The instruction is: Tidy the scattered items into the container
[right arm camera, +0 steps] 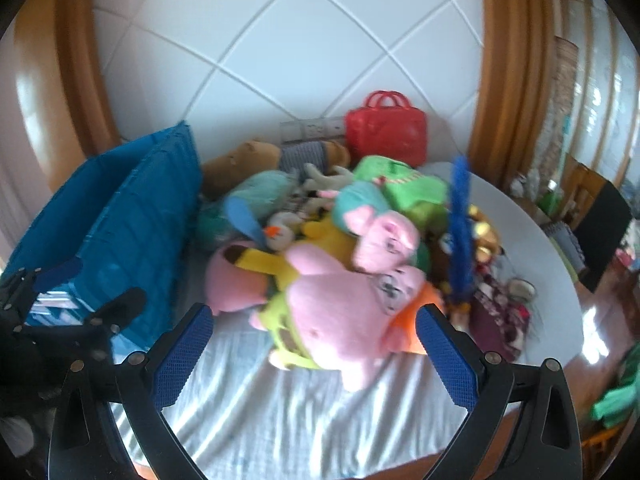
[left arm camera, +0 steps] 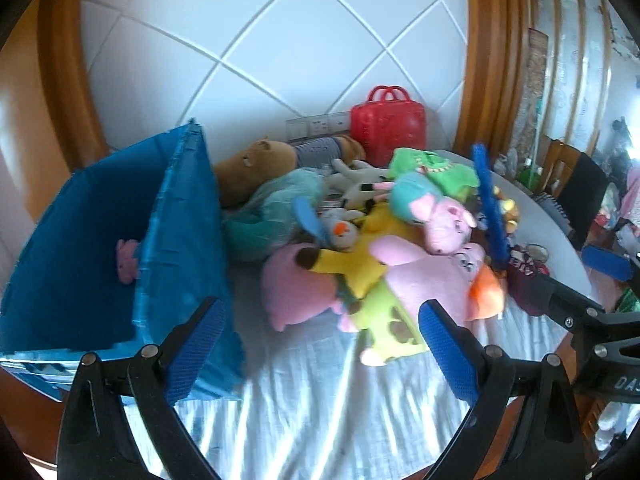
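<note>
While both grippers hang above the cloth-covered counter (left arm camera: 320, 400), the left gripper (left arm camera: 320, 348) has its jaws spread wide with nothing between them, and the right gripper (right arm camera: 316, 356) likewise has its jaws spread and empty. Heaped on the counter ahead lies the pile of plush toys (left arm camera: 360, 240), a big pink pig plush (right arm camera: 344, 312) nearest. Just left of the pile stands the blue fabric bin (left arm camera: 80, 248), with one small pink toy (left arm camera: 127, 261) inside. Behind the pile, by the tiled wall, sits a red case (left arm camera: 388, 124).
</note>
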Available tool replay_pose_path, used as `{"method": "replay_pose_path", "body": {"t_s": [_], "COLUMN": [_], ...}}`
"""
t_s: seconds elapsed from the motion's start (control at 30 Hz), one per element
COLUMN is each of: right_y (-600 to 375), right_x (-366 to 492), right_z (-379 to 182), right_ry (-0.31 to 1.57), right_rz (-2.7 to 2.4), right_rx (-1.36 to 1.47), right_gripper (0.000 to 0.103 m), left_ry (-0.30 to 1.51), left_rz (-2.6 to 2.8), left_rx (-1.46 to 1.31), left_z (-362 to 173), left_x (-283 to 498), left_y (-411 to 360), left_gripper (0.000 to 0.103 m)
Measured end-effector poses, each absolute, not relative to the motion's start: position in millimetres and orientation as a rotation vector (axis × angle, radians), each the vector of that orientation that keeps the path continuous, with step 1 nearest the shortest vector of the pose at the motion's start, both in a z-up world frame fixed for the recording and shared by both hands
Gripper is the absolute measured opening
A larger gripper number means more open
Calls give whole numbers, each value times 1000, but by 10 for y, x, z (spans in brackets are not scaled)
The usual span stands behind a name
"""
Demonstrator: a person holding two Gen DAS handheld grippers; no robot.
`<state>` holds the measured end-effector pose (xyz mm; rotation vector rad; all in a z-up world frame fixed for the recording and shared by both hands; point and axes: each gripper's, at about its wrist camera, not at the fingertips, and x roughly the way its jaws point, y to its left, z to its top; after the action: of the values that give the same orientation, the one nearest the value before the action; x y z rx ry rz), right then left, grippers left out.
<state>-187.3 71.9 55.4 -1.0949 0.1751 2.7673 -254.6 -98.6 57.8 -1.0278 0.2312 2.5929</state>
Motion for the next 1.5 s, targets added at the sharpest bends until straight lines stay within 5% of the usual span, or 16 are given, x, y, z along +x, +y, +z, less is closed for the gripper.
{"method": "replay_pose_path", "body": {"t_s": [0.77,1.5], "right_y": [2078,2464], "right_x": [-1534,-3069], "right_z": [-223,-1197], "right_ry": [389,467], "right_rz": [2575,2696], "right_rx": [-1174,-1479], "right_gripper": [103,103], "left_ry": [262,220], "left_rz": [2396,2423], "left_rx": [-1166,-1316], "left_z": [-471,-1423], "left_x": [-2771,-3407], "left_y": [-61,142], "left_gripper": [99,100]}}
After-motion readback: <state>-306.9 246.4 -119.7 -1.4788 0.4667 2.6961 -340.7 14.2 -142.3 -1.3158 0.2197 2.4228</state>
